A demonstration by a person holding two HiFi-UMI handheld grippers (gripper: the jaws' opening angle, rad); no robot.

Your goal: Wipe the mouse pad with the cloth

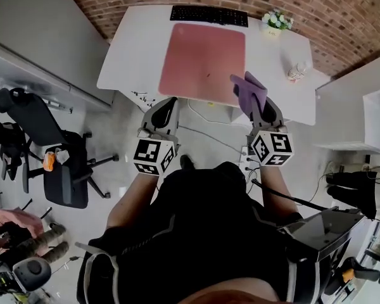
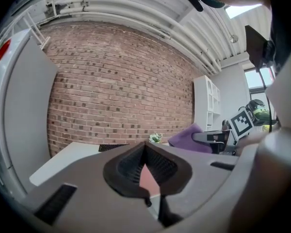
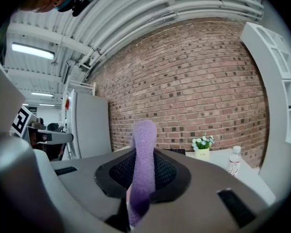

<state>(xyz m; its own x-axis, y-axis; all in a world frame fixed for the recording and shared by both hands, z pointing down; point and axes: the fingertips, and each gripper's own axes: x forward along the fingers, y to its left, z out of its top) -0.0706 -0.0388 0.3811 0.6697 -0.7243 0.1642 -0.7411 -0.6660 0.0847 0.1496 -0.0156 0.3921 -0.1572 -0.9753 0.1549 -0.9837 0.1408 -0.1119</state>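
Right gripper (image 1: 258,106) clamped on purple fleecy cloth (image 1: 248,88), at near-right corner of pink rectangular mouse pad (image 1: 199,59); pad mid white desk (image 1: 130,49), just before black keyboard (image 1: 209,15) at far edge; left gripper (image 1: 168,105) closed, empty, at near edge.

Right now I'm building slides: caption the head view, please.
Right gripper holds the cloth up near the pad; left gripper empty.

left hand-held gripper (image 1: 170,102): jaws together, empty | right hand-held gripper (image 1: 258,104): jaws clamped on cloth (image 1: 247,86) | both held forward
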